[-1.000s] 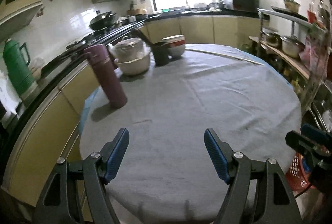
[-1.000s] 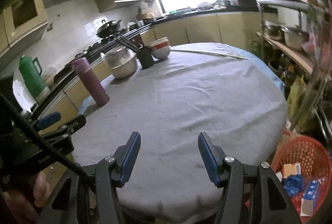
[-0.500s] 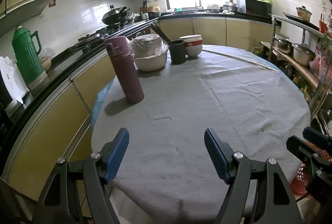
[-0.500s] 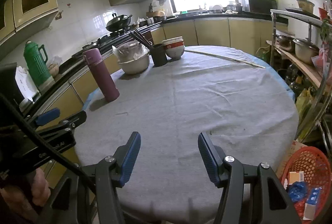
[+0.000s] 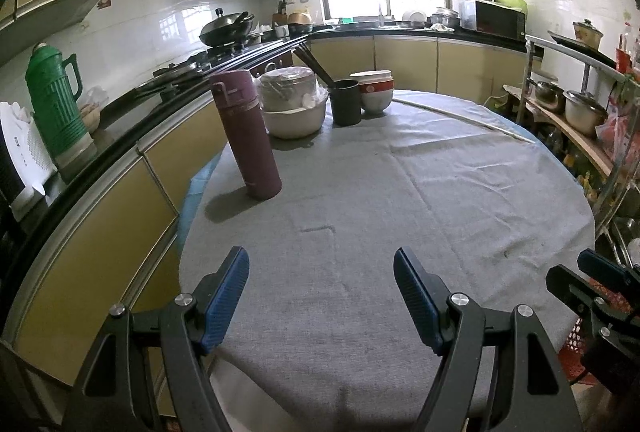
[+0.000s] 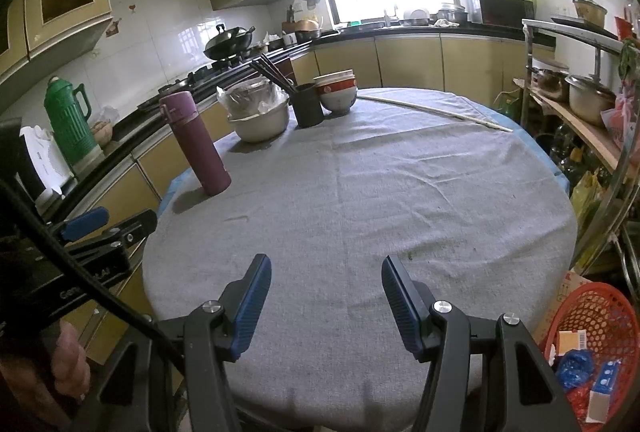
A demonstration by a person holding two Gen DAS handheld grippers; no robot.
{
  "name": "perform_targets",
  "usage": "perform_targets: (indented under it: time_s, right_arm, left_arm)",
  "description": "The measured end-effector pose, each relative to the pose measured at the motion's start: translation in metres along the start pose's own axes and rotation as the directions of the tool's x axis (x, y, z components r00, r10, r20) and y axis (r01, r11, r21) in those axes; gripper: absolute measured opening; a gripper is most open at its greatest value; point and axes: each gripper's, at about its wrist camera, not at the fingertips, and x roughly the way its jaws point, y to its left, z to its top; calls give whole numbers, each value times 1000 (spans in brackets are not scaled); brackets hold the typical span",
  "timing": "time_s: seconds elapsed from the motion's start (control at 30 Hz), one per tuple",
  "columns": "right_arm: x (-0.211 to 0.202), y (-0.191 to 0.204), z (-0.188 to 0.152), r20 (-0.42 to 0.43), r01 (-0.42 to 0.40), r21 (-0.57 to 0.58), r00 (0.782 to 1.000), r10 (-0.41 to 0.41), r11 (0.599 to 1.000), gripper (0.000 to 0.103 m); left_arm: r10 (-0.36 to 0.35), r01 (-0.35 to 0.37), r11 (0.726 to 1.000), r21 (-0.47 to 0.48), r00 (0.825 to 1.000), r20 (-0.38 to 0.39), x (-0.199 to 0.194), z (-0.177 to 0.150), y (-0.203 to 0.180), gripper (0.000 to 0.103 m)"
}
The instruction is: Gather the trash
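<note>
Left gripper (image 5: 321,302) and right gripper (image 6: 326,302): jaws apart, empty, low-centre frame. Red mesh plastic basket (image 6: 608,308) lower right, trash inside.

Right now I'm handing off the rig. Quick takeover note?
Left tongs: open, empty, above the near table edge.
Right tongs: open, empty, beside them.
Red basket on the floor right of the table holds wrappers and small boxes.
Done: no loose trash shows on the cloth.
Left on the table: purple flask, bowls, chopstick cup, not trash. Check elsewhere for litter.
</note>
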Motion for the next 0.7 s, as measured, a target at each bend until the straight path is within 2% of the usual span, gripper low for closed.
perform_targets:
  time_s: [0.7]
  right_arm:
    - [-4,4,1,15,1,-11,1000,0,1000,61]
  left_arm:
    - [-5,5,1000,-17,1000,5,-12,2,6,75]
